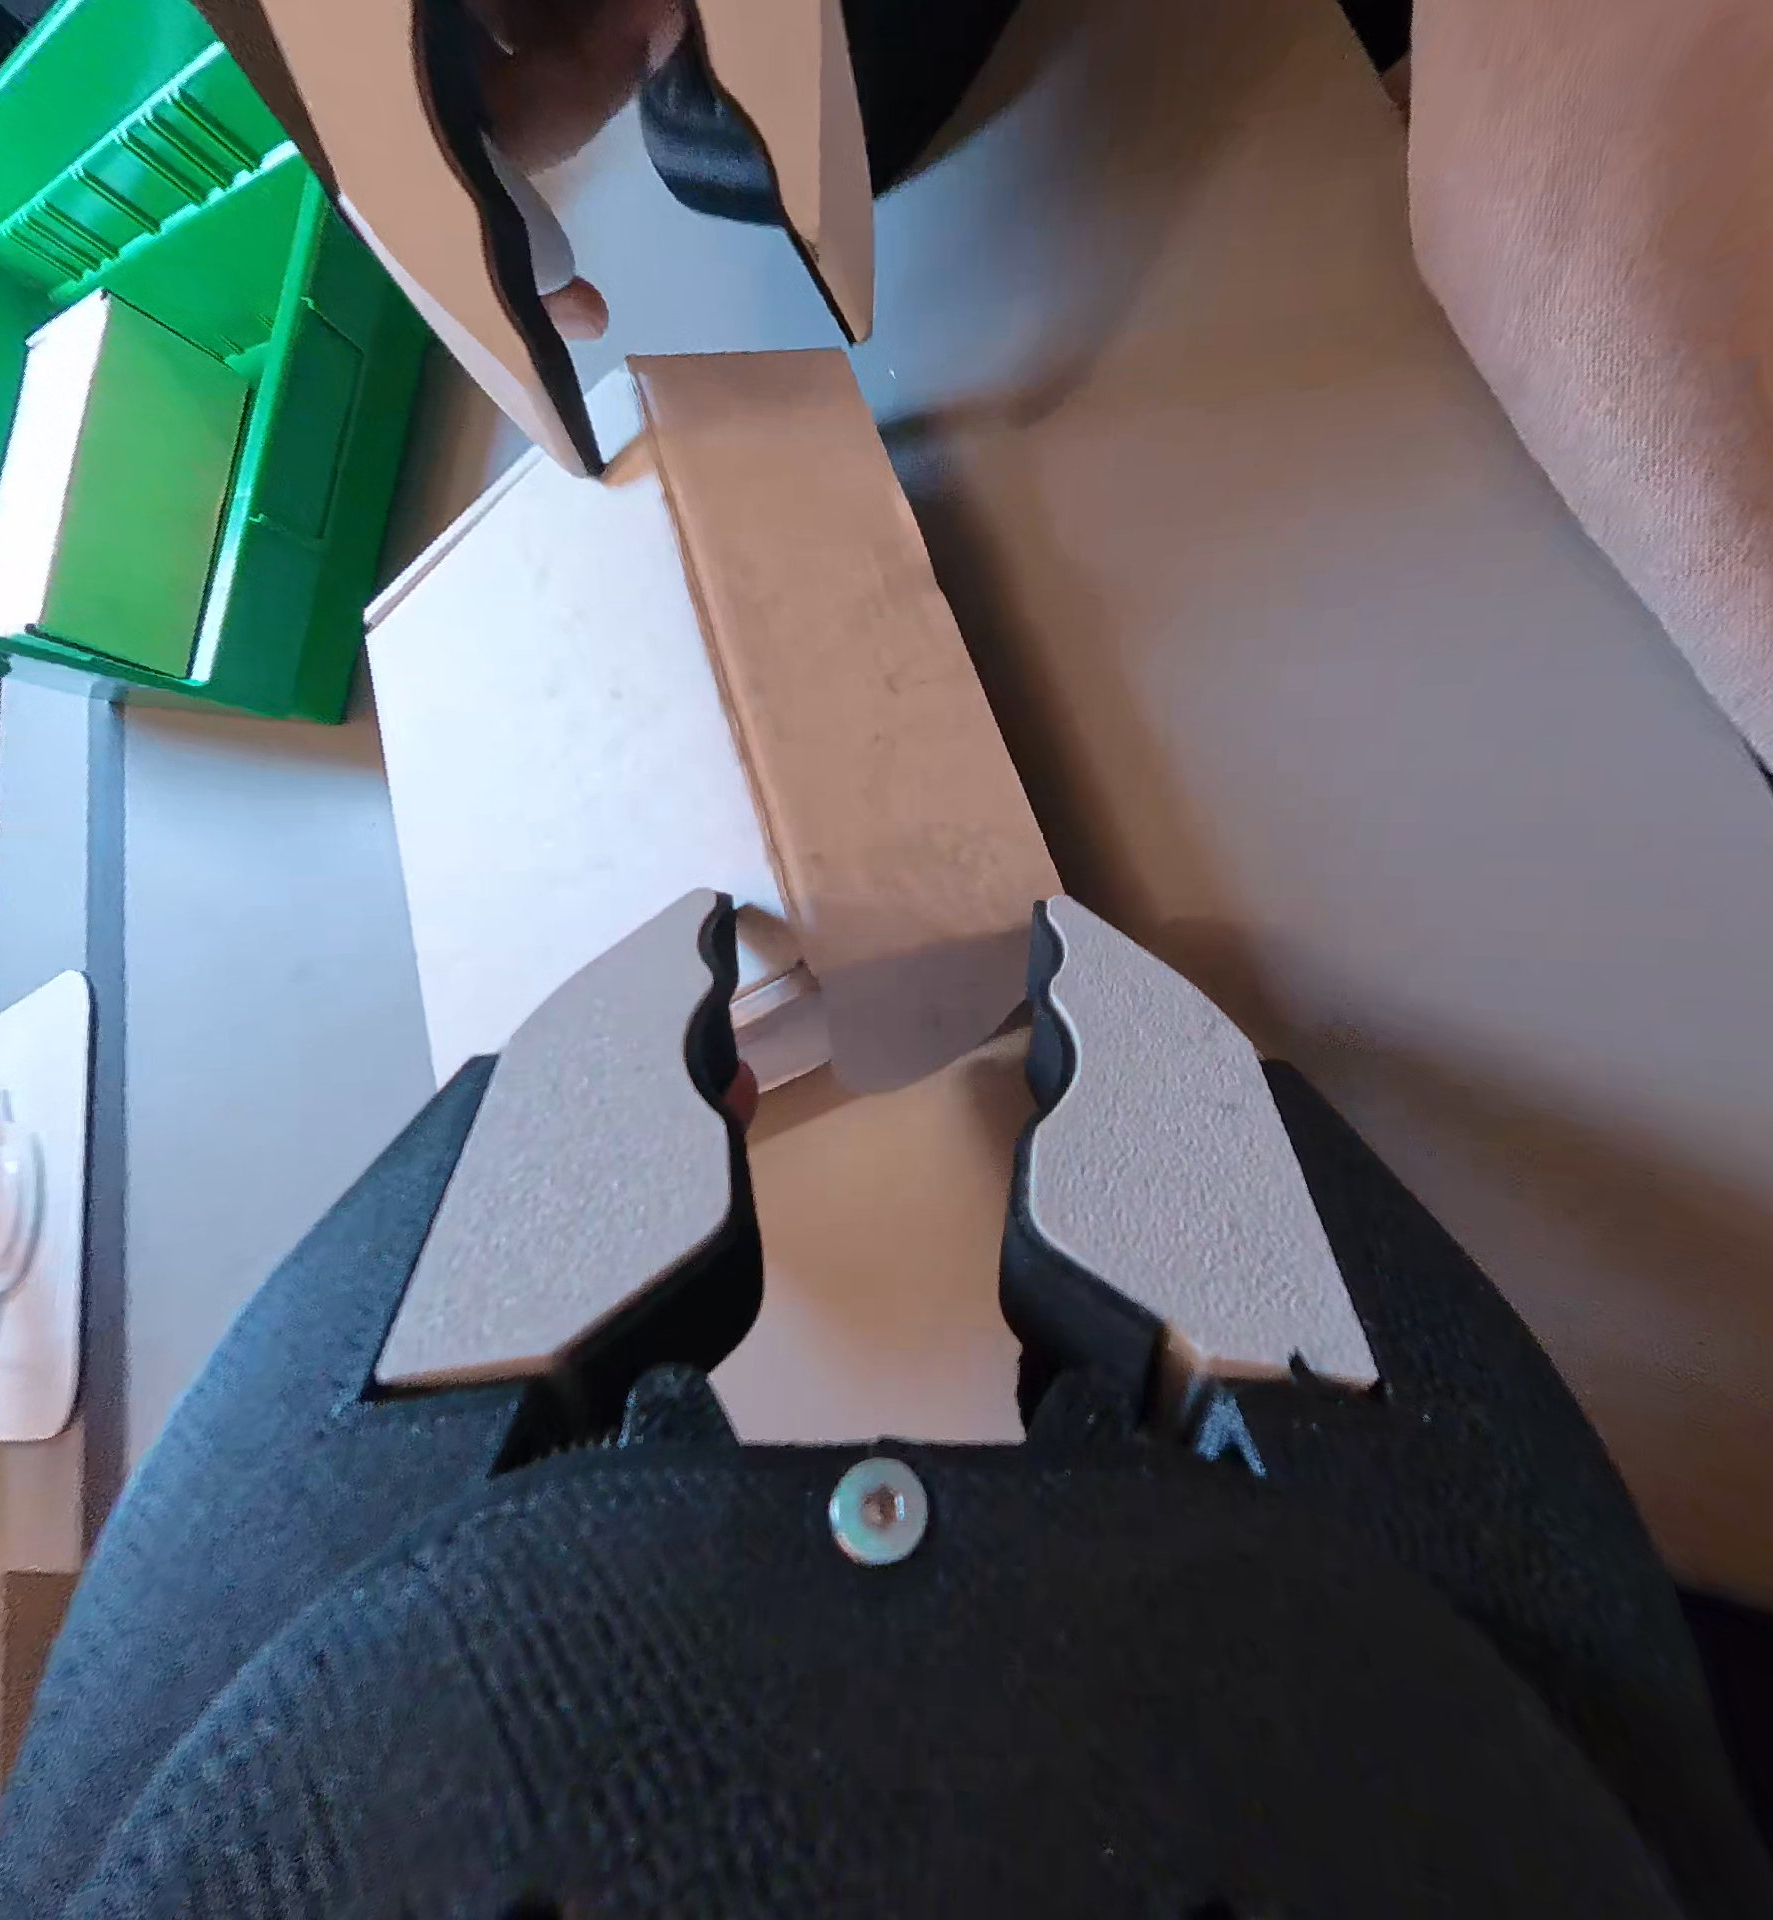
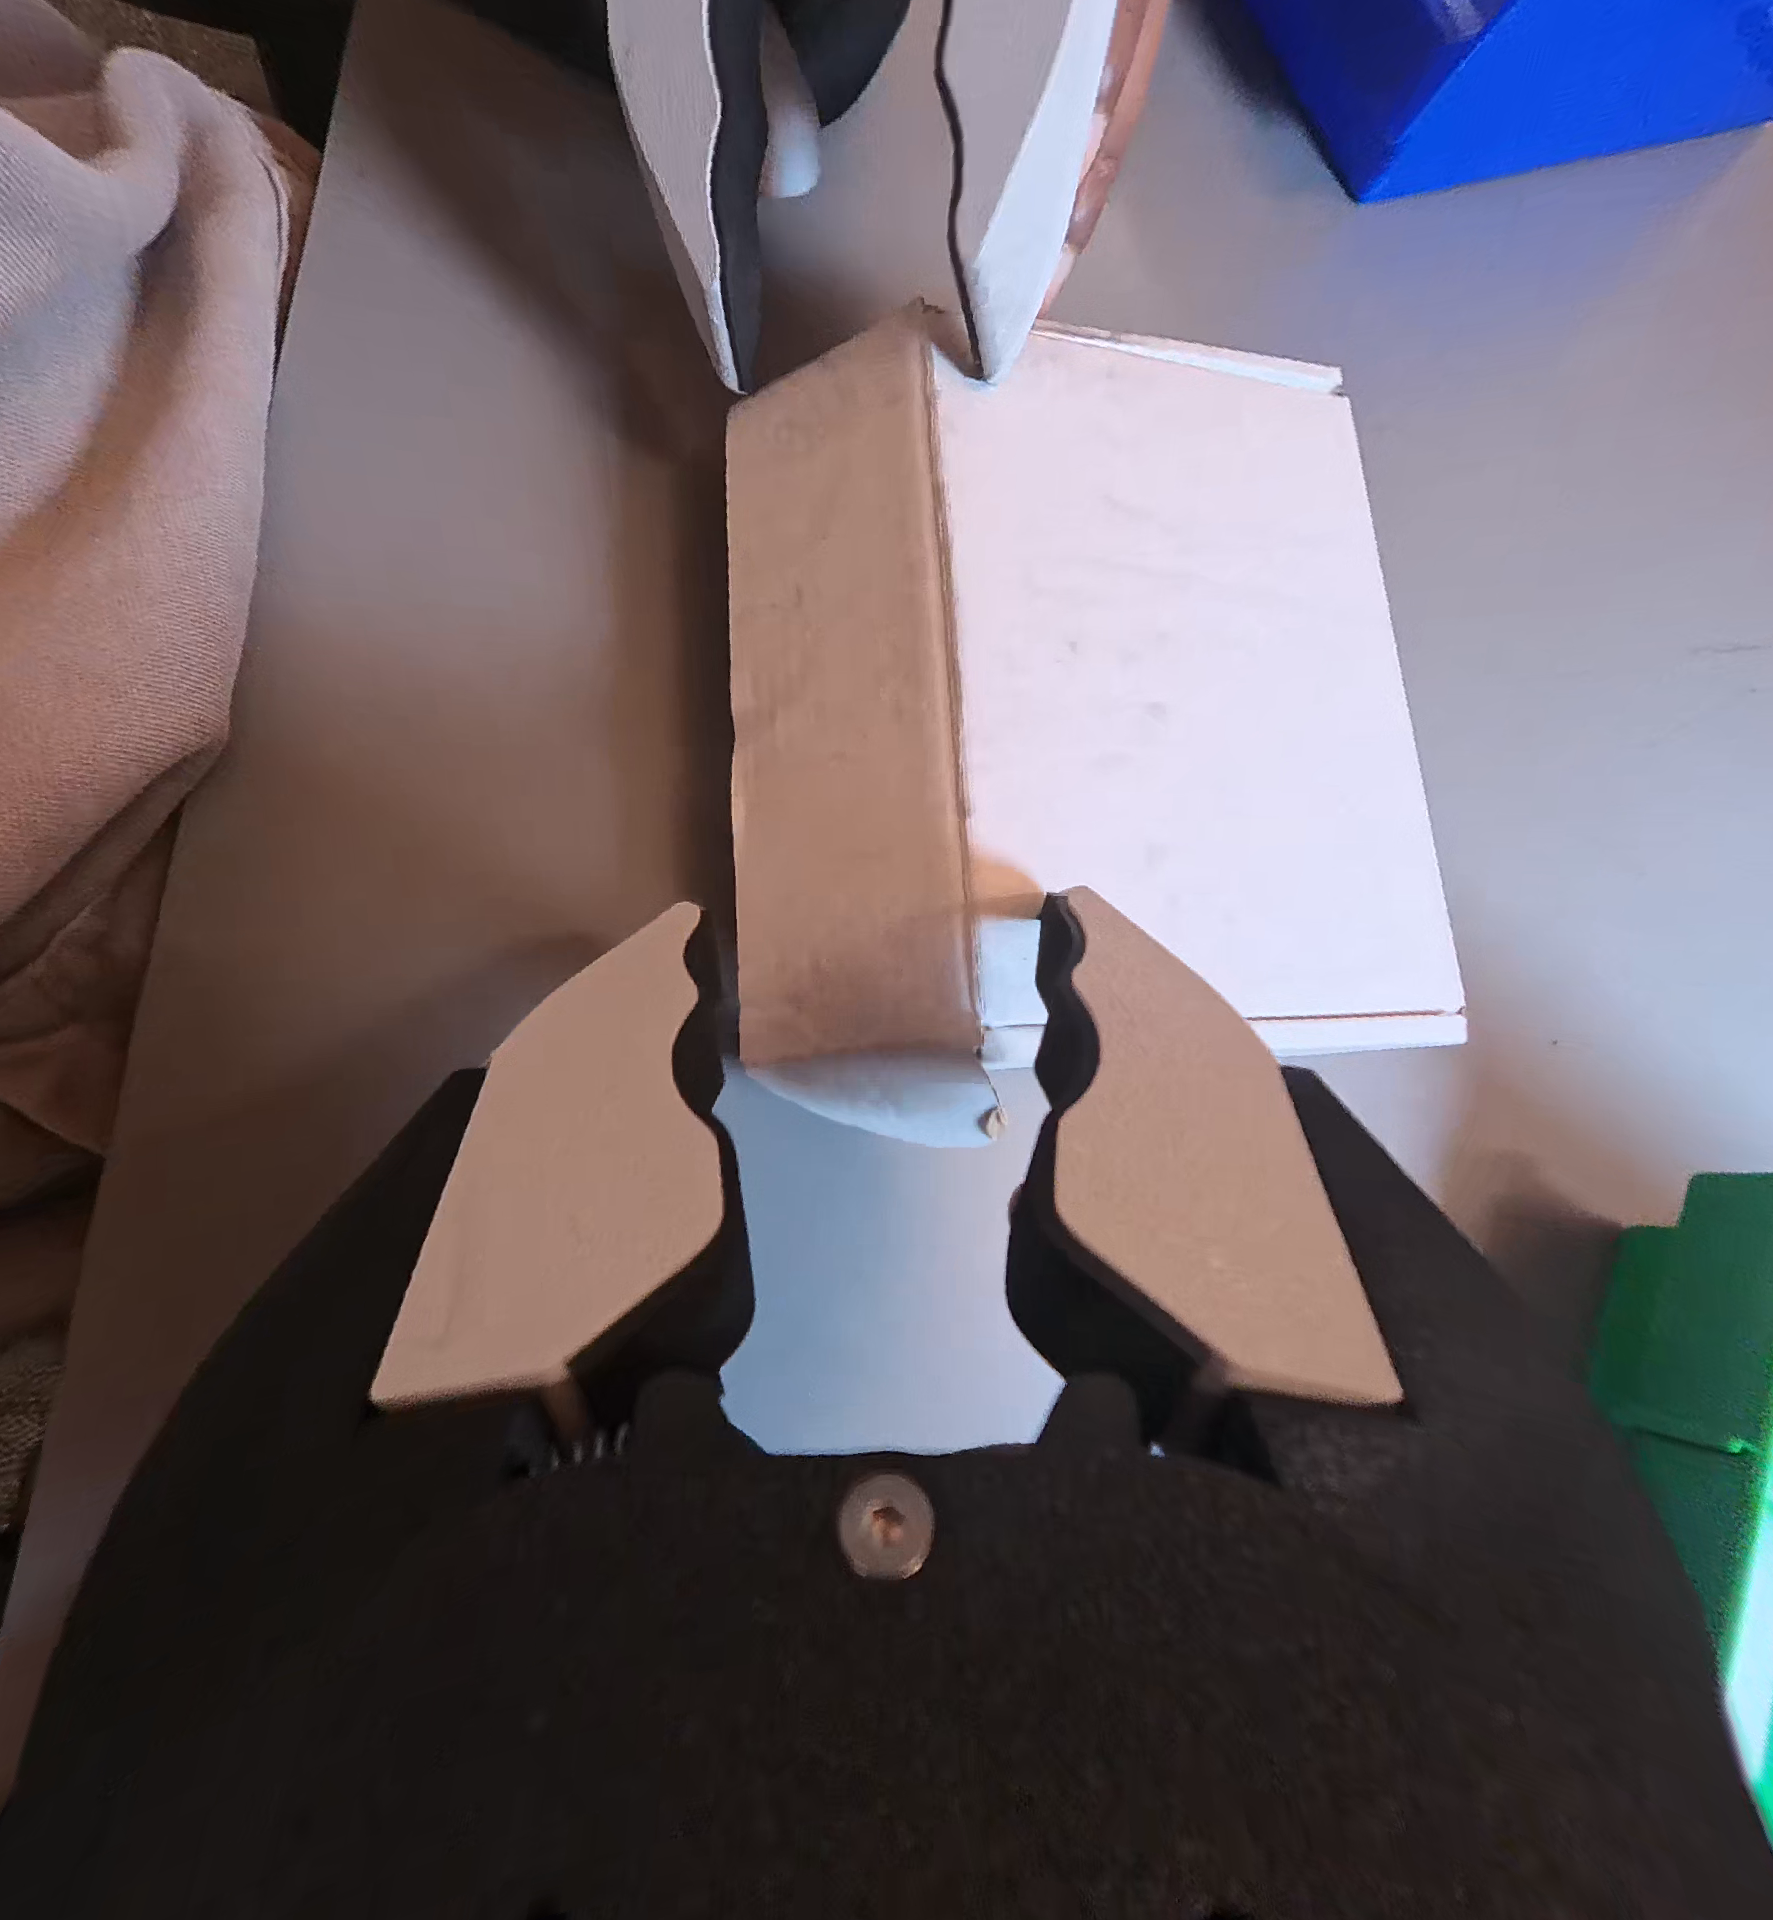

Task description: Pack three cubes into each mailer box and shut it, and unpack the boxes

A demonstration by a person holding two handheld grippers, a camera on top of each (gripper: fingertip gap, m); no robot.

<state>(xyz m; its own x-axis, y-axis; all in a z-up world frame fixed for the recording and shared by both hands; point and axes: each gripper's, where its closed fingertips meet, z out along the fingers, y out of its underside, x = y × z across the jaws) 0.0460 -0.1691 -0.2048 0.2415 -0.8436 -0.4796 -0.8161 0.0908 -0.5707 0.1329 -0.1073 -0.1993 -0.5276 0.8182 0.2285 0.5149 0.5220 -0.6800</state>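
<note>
A white mailer box (image 2: 1173,675) lies on the grey table with its lid down; it also shows in the left wrist view (image 1: 570,727). Its long front flap (image 2: 840,675), brown on the inside, stands up along the box's edge (image 1: 840,675). My left gripper (image 1: 882,935) is open, its fingers on either side of one end of the flap. My right gripper (image 2: 877,914) is open around the other end. Each gripper shows at the far end in the other's view, the right one (image 1: 726,400) and the left one (image 2: 861,379). No cubes are in view.
A green bin (image 1: 186,364) holding another white box (image 1: 9,468) stands beyond the mailer on the left side. A blue bin (image 2: 1536,83) and a green bin (image 2: 1744,1455) sit at the table edges. A person's beige clothing (image 2: 82,416) lies close to the flap side.
</note>
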